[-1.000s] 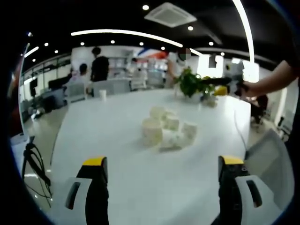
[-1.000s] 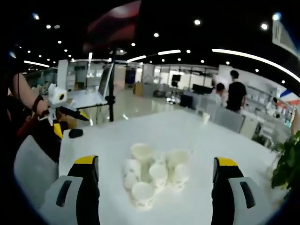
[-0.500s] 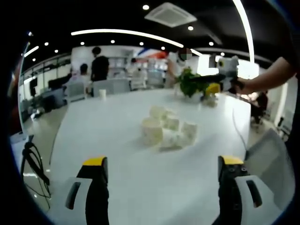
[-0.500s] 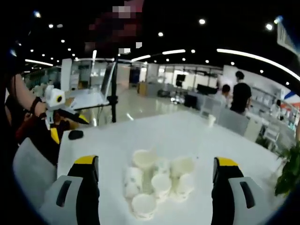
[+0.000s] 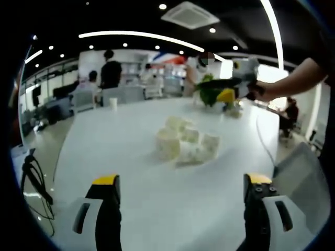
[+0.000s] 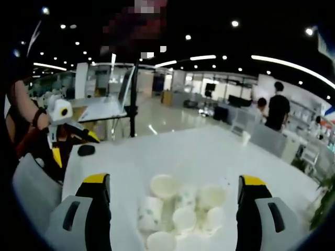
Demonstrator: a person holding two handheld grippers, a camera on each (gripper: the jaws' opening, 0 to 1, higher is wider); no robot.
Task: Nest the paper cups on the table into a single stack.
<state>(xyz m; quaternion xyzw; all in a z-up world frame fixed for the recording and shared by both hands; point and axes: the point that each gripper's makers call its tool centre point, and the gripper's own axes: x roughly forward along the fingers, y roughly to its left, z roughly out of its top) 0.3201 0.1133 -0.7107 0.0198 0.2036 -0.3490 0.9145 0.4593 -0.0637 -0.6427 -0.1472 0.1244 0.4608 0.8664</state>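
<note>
A huddle of white paper cups (image 5: 186, 144) sits mid-table, some upright and some on their sides. My left gripper (image 5: 181, 180) is open and empty, well short of the cups. In the left gripper view my right gripper (image 5: 233, 90) hovers beyond the cups at the upper right, held by a person's arm. The right gripper view looks down on the same cups (image 6: 180, 214), low between the jaws of my right gripper (image 6: 174, 180), which is open and above them. My left gripper (image 6: 65, 130) shows at the left of that view.
A lone cup (image 5: 113, 103) stands at the far table edge, also seen as the lone cup (image 6: 244, 138). A potted plant (image 5: 212, 91) stands behind the cups. A grey chair (image 5: 303, 178) is at the table's side. A dark small object (image 6: 86, 150) lies near the left gripper. People are in the background.
My right gripper has moved in over the cups, which now sit lower and larger in its view. In the left gripper view it has slid leftward. The left gripper has barely moved.
</note>
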